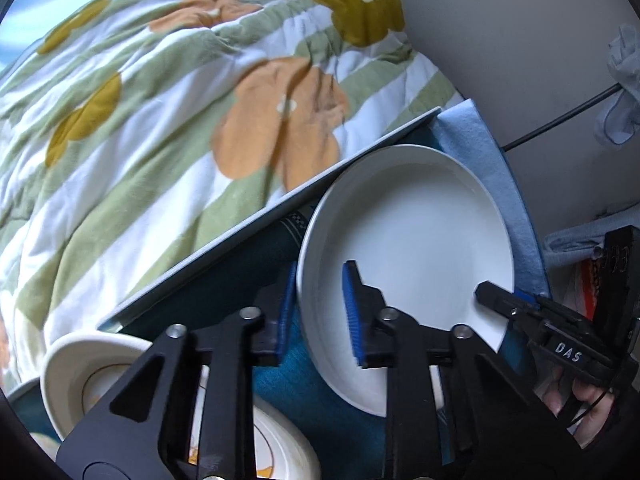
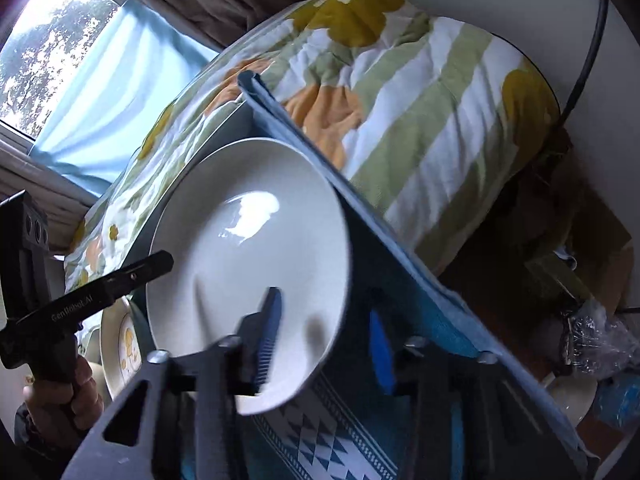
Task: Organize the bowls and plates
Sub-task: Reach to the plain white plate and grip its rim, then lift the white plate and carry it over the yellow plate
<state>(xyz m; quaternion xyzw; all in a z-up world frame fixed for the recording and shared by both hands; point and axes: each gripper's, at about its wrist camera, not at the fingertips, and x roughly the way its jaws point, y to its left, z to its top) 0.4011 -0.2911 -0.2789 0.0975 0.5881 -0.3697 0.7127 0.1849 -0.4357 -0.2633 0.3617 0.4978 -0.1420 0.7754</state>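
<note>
Fingers of the left gripper are seen held apart, astride the near rim of a white plate; one blue pad lies inside the dish, the other outside, and whether either touches the rim cannot be told. The right gripper is likewise spread across the opposite rim of the same white plate — its left finger over the plate's inside, its right one blurred beyond the edge.

The plate's lowest arc is hidden behind the gripper bodies in both views. A patterned cream plate is cut off at the lower left by the left gripper's frame; only a sliver of it is seen in the right wrist view. A small white bowl is partly covered at the lower right, beside crinkled plastic that is hard to make out.

The plate rests on a blue patterned cloth close against the table's pale edge; a floral quilt lies just beyond that edge; a light blue cloth borders the far side.
</note>
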